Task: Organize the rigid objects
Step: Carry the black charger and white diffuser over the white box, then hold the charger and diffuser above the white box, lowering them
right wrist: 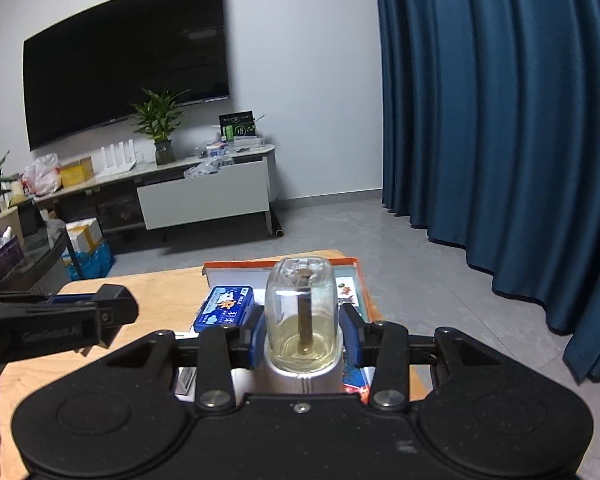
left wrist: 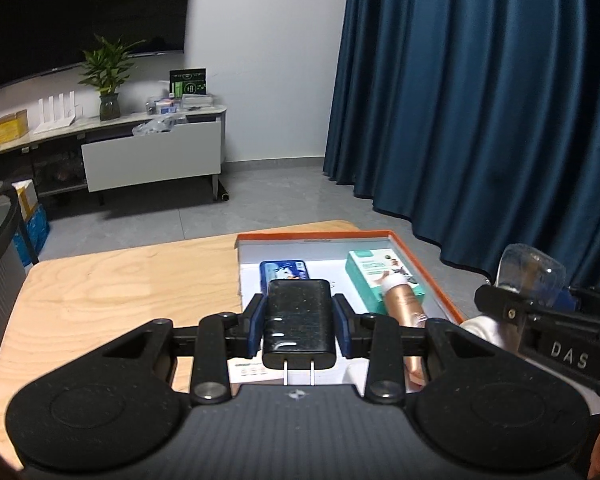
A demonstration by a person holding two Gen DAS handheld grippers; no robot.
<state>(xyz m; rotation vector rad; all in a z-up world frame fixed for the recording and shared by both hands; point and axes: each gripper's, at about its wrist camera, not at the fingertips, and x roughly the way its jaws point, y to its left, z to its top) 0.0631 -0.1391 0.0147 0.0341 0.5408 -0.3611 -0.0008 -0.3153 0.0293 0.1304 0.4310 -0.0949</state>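
Left wrist view — pale wooden table (left wrist: 112, 280), grey floor (left wrist: 284, 204), blue curtain (left wrist: 480, 100).

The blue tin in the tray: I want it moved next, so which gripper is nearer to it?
Left. The left gripper, shut on the black charger, hangs just before the blue tin; the right gripper, holding the glass bottle, is off to its right.

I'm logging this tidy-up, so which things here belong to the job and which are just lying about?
Job: black charger in left gripper; glass bottle in right gripper; orange-rimmed tray; blue tin; teal box; gold tube.

Lying about: television; potted plant; curtain.
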